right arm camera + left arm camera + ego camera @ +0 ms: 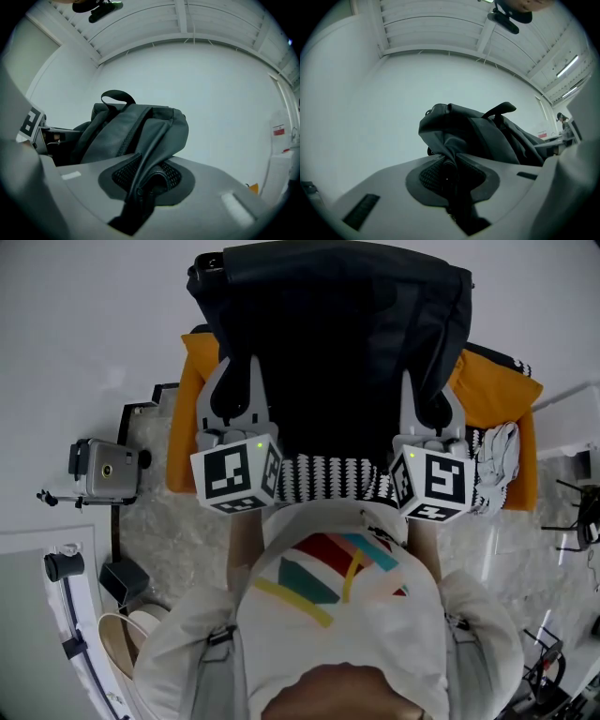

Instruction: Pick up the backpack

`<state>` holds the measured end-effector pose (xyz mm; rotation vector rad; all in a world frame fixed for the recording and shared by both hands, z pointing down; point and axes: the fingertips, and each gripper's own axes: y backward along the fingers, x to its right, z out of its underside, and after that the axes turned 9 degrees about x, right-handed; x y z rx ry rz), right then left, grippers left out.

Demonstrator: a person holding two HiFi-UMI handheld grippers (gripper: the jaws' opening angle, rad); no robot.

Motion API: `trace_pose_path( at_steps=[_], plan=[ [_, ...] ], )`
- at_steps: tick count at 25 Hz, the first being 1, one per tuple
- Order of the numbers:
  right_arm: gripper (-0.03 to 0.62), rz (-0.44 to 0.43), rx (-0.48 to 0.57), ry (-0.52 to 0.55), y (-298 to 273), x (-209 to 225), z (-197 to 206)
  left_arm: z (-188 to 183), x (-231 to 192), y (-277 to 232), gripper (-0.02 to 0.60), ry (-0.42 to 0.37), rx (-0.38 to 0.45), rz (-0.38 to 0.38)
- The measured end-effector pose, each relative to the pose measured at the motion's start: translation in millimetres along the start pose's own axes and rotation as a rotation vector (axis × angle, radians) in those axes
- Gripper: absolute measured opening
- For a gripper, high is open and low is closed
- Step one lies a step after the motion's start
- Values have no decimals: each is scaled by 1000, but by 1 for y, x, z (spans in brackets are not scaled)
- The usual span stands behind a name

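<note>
Head view: the backpack [337,343] hangs far of the person, between the left tongs [236,395] and right tongs [429,399], above an orange cloth [192,427].

Left gripper view — tongs pinch a fabric fold.

Right gripper view — tongs clamp a strap.

The lift looks essentially done.

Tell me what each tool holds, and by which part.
Both hold the black backpack: the left tool pinches a fold of its fabric, the right tool a strap-like edge.
</note>
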<state>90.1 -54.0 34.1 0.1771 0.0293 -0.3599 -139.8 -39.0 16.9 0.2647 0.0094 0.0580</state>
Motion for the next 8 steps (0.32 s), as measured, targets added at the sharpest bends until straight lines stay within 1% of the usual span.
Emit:
trace_pose_path(
  at_steps=[8],
  plan=[
    [81, 0, 2, 1, -3, -1, 1, 1, -3, -4, 71, -2, 1, 8]
  ],
)
